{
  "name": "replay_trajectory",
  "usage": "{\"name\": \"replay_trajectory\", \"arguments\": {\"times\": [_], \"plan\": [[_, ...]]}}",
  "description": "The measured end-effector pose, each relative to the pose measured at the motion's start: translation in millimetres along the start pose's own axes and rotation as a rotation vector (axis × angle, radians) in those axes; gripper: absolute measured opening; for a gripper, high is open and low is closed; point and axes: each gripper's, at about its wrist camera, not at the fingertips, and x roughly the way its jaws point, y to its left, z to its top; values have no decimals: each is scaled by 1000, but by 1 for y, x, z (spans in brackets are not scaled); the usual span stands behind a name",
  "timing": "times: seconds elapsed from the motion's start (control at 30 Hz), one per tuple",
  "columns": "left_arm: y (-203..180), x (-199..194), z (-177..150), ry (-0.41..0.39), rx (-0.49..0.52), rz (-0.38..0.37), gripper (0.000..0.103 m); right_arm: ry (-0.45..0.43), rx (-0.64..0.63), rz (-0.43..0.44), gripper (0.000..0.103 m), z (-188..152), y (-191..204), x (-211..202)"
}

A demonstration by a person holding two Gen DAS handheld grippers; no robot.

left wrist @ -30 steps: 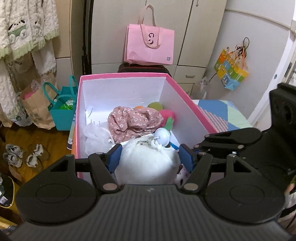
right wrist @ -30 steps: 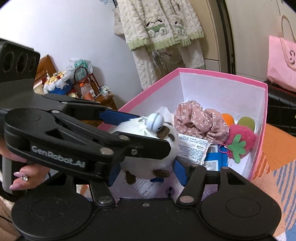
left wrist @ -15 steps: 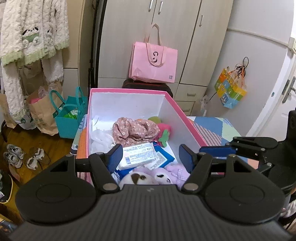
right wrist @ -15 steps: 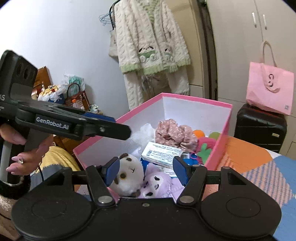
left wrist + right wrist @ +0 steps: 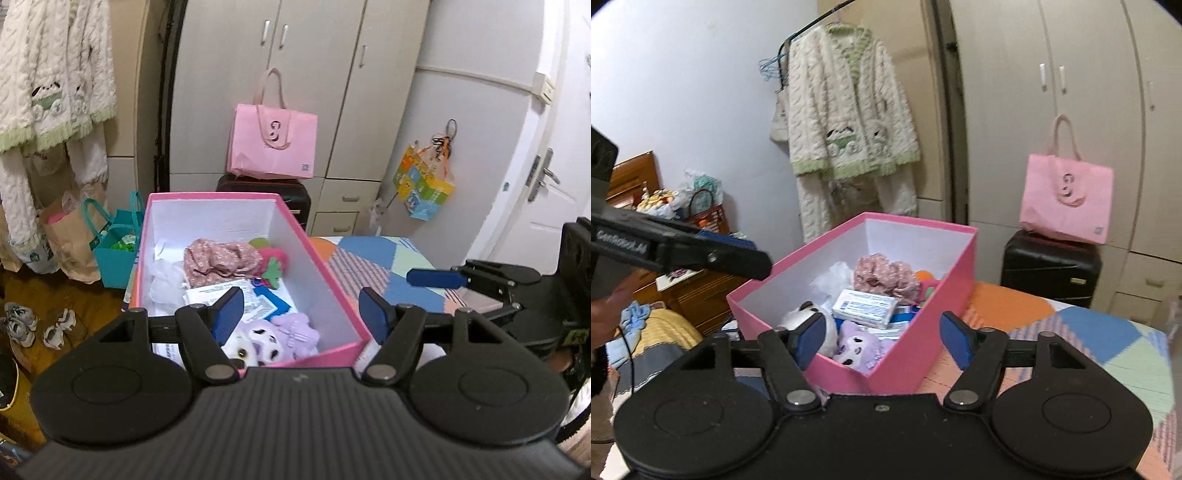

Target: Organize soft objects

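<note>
Right-wrist view shows my right gripper (image 5: 882,334) empty, jaws opening, left gripper (image 5: 301,314) half-open and empty; swinging toward twelve o'clock could clip the pink box (image 5: 925,354).

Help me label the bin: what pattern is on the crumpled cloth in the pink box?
The crumpled cloth is dusty pink with small white flowers, clearest in the left wrist view.

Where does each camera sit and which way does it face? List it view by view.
Left wrist: on the left gripper, looking down along its fingers into the pink box; the right gripper shows at right.
Right wrist: on the right gripper, jaws opening, empty, facing the pink box's corner; the left gripper and a hand show at left.
Shared: box, purple plush, pink tote bag, hanging fleece robe.
</note>
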Motion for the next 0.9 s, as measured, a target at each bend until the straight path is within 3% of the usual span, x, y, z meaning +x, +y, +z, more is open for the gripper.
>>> {"name": "replay_trajectory", "arguments": {"times": [0.2,0.4,0.53,0.63,0.7,0.8,0.9], "plan": [[-20,-9,-9,31,17,-39,70,-13,-26,-78,80,-4,0,-23],[-33,-16,-16,40,37,-24,77,-25,-6,-131,96,-7,-6,-39],[-39,-17,-17,40,50,-6,91,-2,21,-210,102,-8,-9,-40],[-41,-15,-15,43,50,29,98,27,45,-284,102,-7,-11,-43],[-42,-13,-14,35,23,94,98,29,43,-313,102,-7,-11,-49],[-47,-11,-16,5,2,200,98,-6,79,-330,102,-10,-15,-62],[-55,-10,-21,-11,7,230,99,-31,114,-361,102,-15,-16,-70]]}}
